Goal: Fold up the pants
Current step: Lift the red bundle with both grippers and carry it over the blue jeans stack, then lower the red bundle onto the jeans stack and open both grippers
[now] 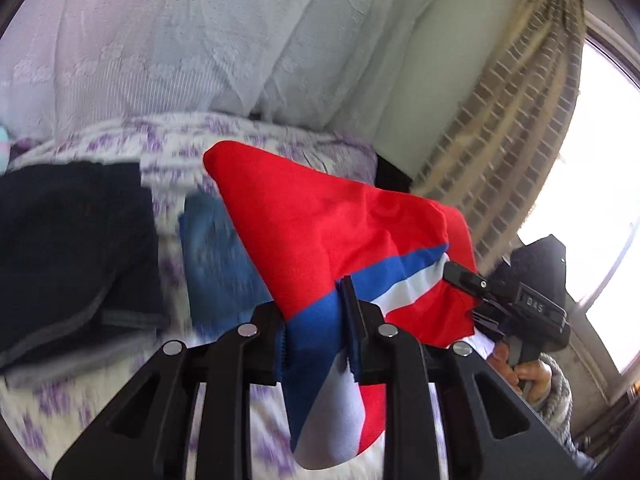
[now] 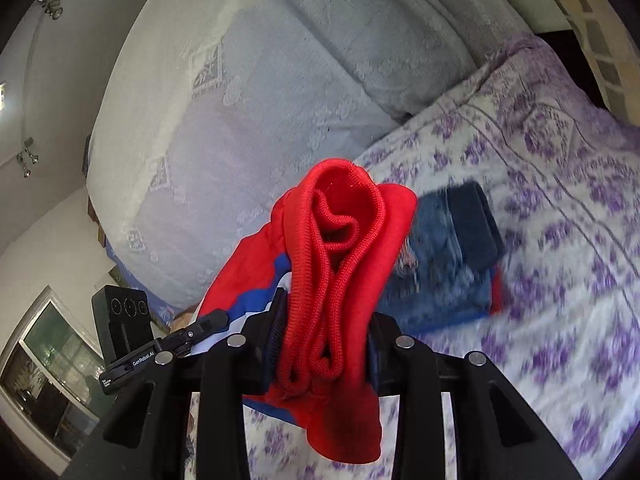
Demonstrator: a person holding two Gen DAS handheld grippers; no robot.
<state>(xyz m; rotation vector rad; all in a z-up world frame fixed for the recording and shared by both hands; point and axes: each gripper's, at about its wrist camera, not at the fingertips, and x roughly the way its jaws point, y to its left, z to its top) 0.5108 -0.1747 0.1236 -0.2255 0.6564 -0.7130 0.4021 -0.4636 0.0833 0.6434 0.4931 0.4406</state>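
Red pants with a blue and white side stripe hang in the air above the bed, held at both ends. My left gripper is shut on the striped part of the pants. My right gripper is shut on the bunched red ribbed waistband. In the left wrist view the right gripper pinches the pants at the right. In the right wrist view the left gripper shows at the lower left, clamped on the striped fabric.
The bed has a white sheet with purple flowers. Folded blue jeans with a dark folded garment on top lie on it. Dark clothing lies at the left. Grey padded headboard, curtain and window at the right.
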